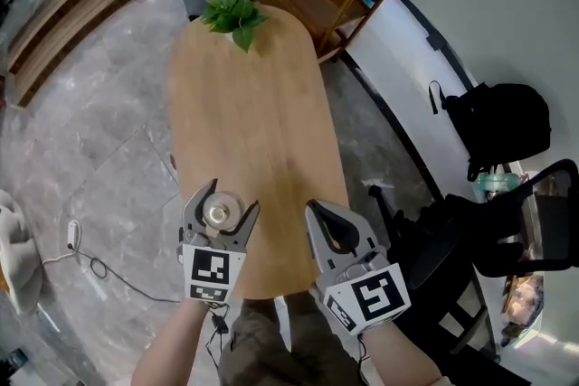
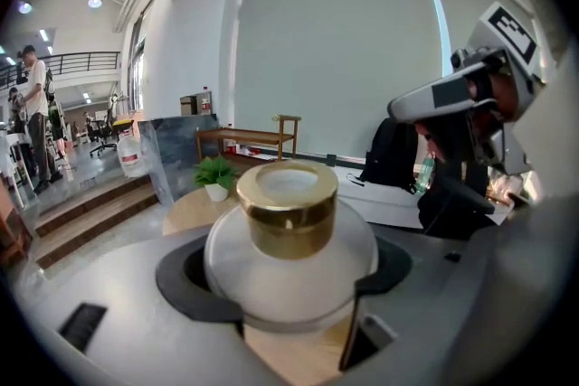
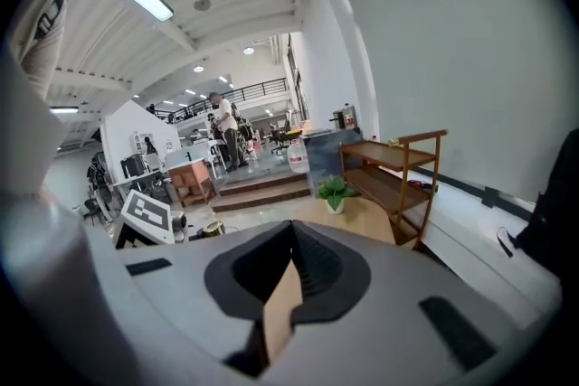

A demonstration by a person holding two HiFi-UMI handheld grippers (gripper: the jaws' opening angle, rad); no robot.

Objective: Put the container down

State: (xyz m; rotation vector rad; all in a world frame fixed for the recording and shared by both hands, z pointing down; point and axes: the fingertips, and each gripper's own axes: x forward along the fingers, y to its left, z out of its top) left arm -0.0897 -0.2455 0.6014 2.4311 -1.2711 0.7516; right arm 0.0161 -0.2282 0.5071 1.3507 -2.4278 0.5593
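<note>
Left gripper (image 1: 231,198) pinches the container (image 2: 289,258): lower it level onto the tabletop (image 1: 253,113) before spreading. Right gripper (image 1: 316,211) is pressed together, empty.

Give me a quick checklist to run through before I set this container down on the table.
1. Grip: the left gripper has its jaws closed on the white body of the container. Ok.
2. Posture: the container stands upright, gold cap on top. Ok.
3. Landing spot: bare wood of the table shows under the container, inside the edge. Ok.
4. Right gripper: shut, empty, off to the side and apart from the container. Ok.
5. Obstacles: the plant sits at the far end. Ok.
6. Gap between the container's base and the table: cannot tell.
</note>
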